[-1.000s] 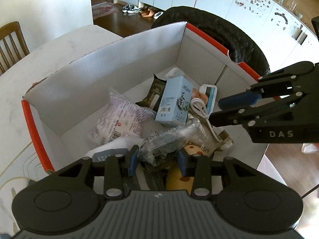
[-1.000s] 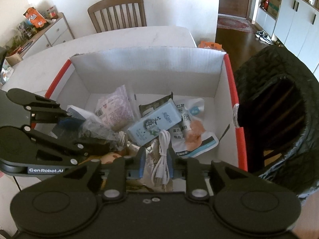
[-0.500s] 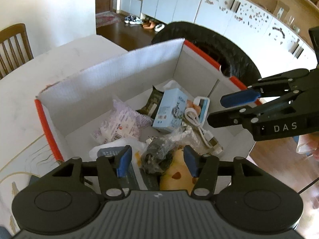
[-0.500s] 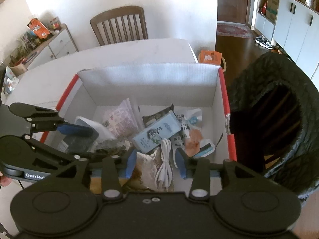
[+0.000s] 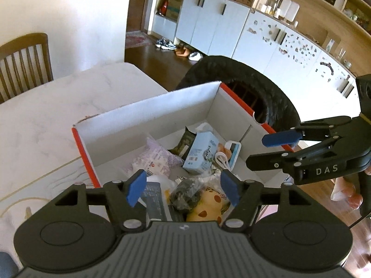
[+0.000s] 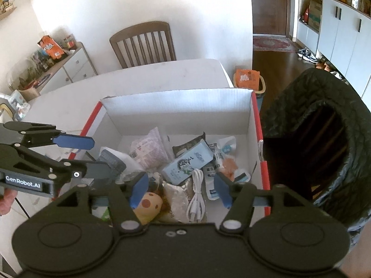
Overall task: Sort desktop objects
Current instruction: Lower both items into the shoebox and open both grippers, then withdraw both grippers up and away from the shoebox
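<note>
A white cardboard box (image 5: 150, 115) (image 6: 176, 111) with red edges holds a light blue carton (image 5: 201, 153) (image 6: 187, 162), a pink-patterned packet (image 5: 155, 159) (image 6: 148, 149), a clear bag of dark bits (image 5: 187, 191), a yellow spotted toy (image 5: 206, 205) (image 6: 147, 205) and a white cable (image 6: 197, 197). My left gripper (image 5: 183, 187) (image 6: 92, 156) hovers over the box's left side, above the clear bag. Its jaws are opening and grip nothing. Over the cable, my right gripper (image 6: 180, 190) (image 5: 266, 149) is likewise opening, its pads touching nothing.
The box sits on a white marble table (image 5: 46, 115) (image 6: 162, 74). A bin with a black liner (image 5: 255, 85) (image 6: 324, 139) stands just beyond the box's right wall. A wooden chair (image 6: 143, 41) is at the table's far side, an orange bag (image 6: 247, 77) on the floor.
The left gripper let go of the clear bag and the right let go of the white cable. Both opened wider and rose above the box.
</note>
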A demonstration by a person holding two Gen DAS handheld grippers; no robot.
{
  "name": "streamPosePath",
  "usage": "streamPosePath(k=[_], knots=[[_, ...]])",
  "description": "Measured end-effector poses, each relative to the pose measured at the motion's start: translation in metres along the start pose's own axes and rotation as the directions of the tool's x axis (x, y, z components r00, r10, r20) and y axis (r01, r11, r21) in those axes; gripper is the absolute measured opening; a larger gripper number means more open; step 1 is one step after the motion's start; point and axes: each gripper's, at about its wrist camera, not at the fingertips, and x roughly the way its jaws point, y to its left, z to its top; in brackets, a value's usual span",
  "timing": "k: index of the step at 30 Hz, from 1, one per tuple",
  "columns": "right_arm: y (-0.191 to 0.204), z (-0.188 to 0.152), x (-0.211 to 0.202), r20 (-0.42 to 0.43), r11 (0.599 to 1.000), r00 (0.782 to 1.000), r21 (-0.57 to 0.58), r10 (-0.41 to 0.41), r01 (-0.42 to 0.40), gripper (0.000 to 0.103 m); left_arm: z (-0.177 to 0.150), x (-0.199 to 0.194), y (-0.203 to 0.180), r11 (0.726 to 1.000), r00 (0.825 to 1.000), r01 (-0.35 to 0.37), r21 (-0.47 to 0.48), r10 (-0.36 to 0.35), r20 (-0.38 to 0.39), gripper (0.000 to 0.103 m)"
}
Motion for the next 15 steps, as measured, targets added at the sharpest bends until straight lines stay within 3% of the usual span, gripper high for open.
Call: streamPosePath(k=[5, 15], knots=[[0.004, -0.002, -0.002, 0.01, 1.0, 1.0, 0.014, 0.018, -0.018, 0.065, -0.004, -0.008, 0.0, 1.0, 1.0, -0.004, -0.014, 0.004, 0.002, 0.075], [0.016, -0.008, -0.006, 0.04, 0.998, 0.998, 0.03, 0.05, -0.051, 0.08, -0.015, -0.026, 0.003, 0.999, 0.999, -0.023, -0.022, 0.024, 0.027, 0.084]])
